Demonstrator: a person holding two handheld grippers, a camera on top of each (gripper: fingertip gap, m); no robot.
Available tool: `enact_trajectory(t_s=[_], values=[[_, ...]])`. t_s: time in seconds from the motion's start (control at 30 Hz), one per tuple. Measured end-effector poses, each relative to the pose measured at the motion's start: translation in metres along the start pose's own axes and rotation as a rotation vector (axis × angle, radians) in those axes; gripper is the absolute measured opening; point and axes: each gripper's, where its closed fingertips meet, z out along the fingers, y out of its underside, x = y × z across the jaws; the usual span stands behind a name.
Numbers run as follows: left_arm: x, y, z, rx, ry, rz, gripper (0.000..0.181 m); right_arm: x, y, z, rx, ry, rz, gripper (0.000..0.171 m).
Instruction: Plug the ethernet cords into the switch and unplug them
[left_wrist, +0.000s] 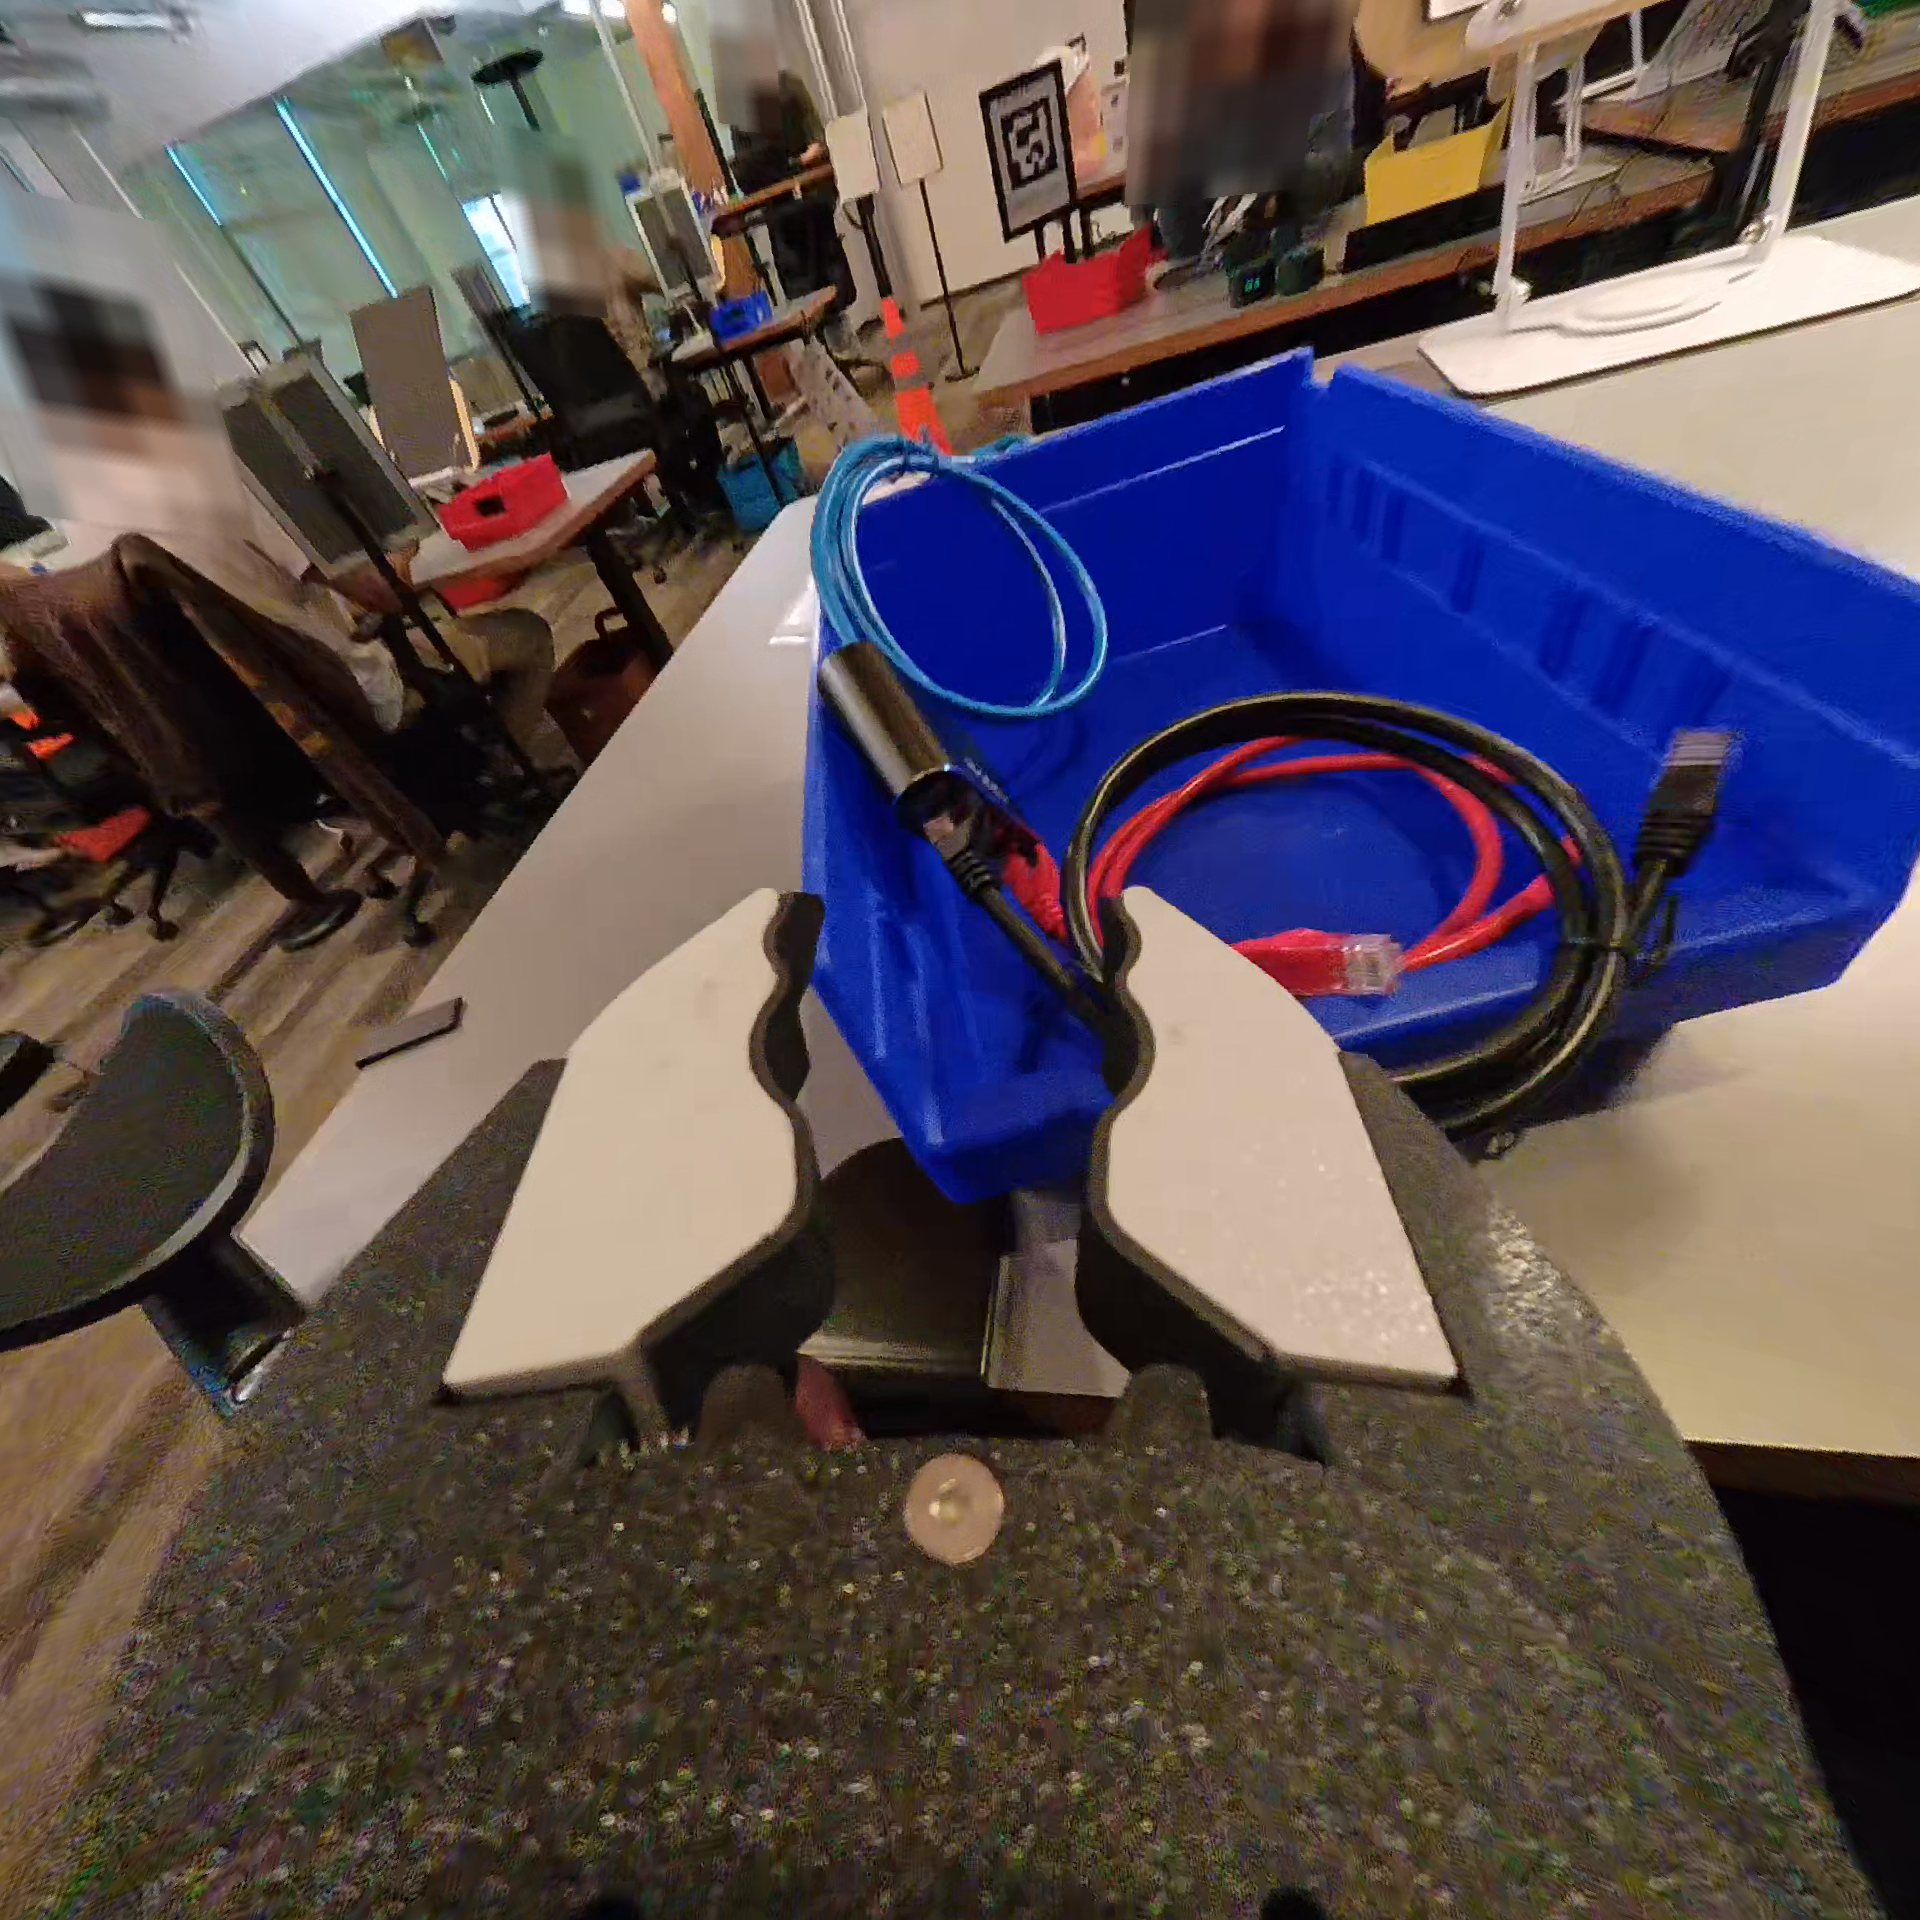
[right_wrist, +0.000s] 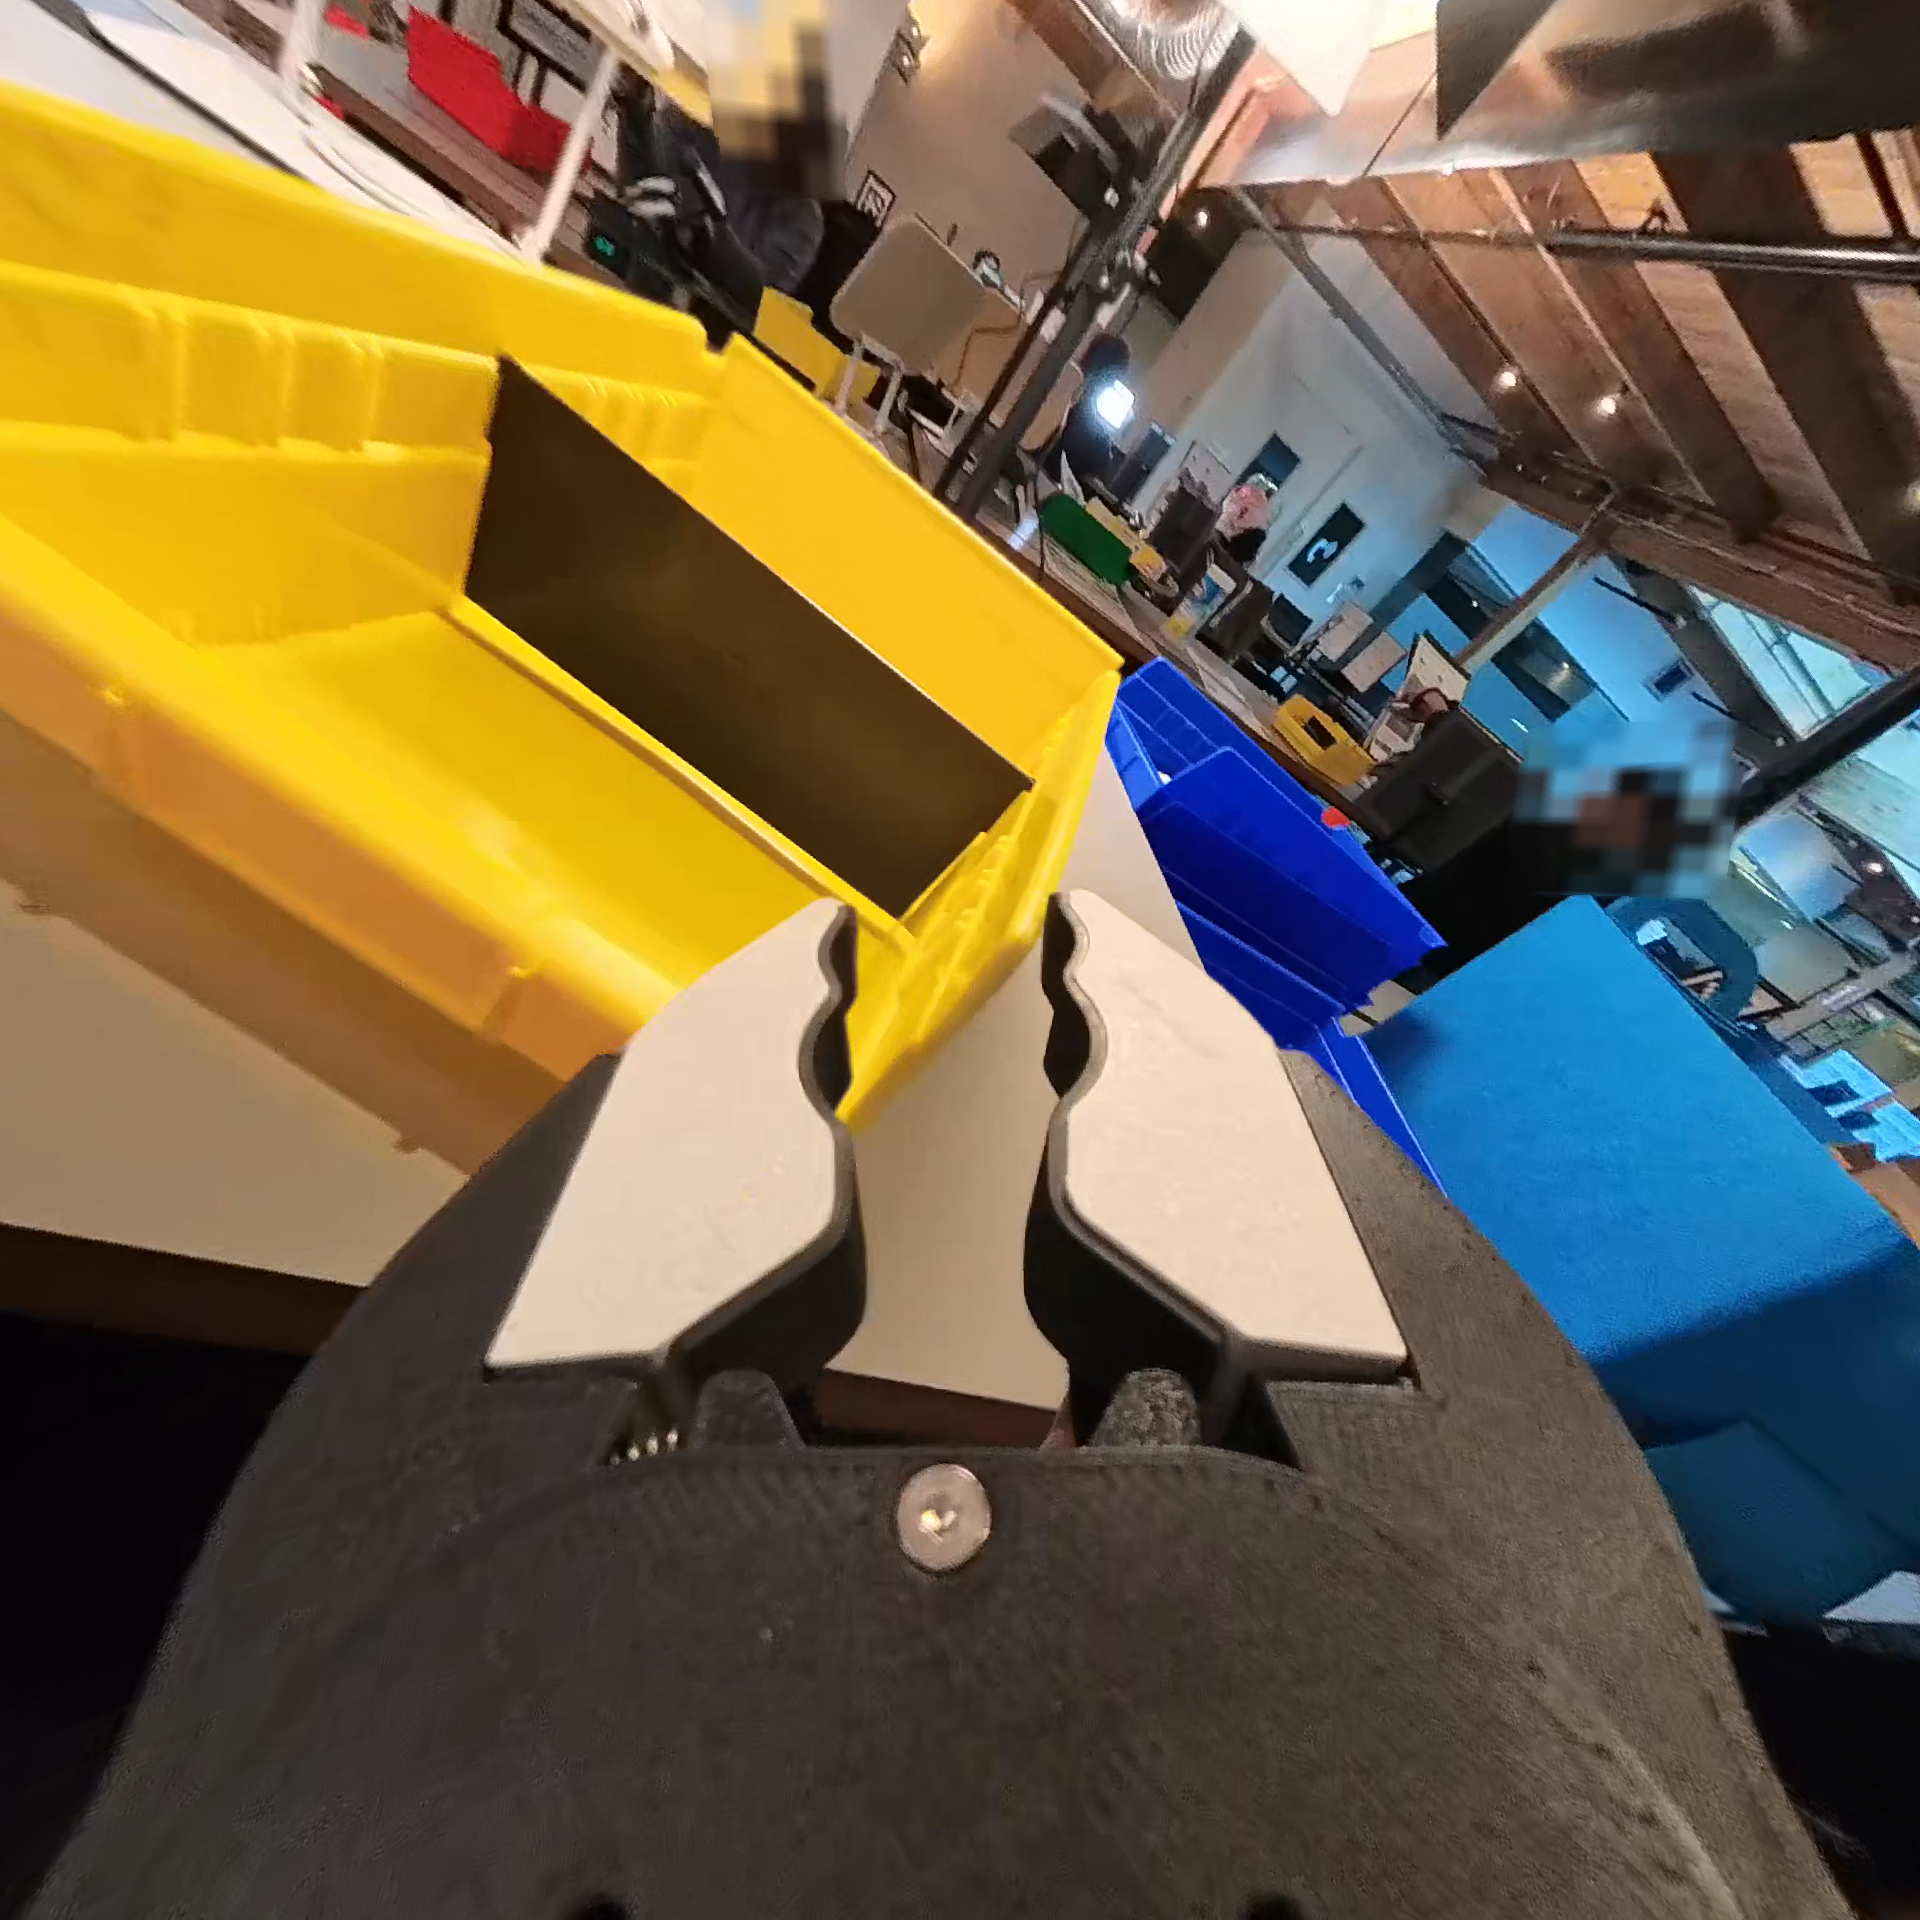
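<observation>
In the left wrist view a blue bin sits on the white table. Inside it a small black switch leans against the left wall, with a black cord and a red cord plugged into its lower end. A light blue cord is coiled at the bin's back left. The red cord's free plug lies on the bin floor and the black cord's free plug rests on the right wall. My left gripper is open and empty at the bin's near corner. My right gripper is open and empty.
In the right wrist view a yellow bin with a black divider sits on the table just ahead of the right gripper. Stacked blue bins stand beyond the table's right edge. A white stand base sits at the table's back. The grippers' ends are close to 65 cm from one another. About 8 cm separates my left fingertips from the small black switch.
</observation>
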Motion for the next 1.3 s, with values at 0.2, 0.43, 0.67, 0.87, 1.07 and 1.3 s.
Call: enact_trajectory(t_s=[0.2,0.43,0.67,0.87,1.07,1.3], values=[[0.093,-0.047,-0.014,0.147,0.222,0.050,0.055,-0.041,-0.048,-0.018,0.116,-0.068,0.006,0.030],[0.122,-0.019,0.018,0.060,0.235,0.163,0.057,-0.013,-0.004,0.014,-0.048,0.061,0.015,0.030],[0.066,0.000,0.029,0.094,0.240,0.025,0.056,0.003,-0.004,0.011,0.016,0.104,0.082,0.033],[0.102,-0.042,-0.001,0.201,0.318,0.028,0.057,-0.056,-0.068,-0.012,0.201,-0.084,0.117,0.035],[0.161,-0.059,0.012,0.135,0.387,0.010,0.056,-0.122,-0.098,-0.008,0.160,-0.348,0.128,0.053],[0.176,-0.038,0.061,0.013,0.257,0.097,0.030,-0.132,-0.073,0.043,-0.064,-0.266,0.041,0.035]])
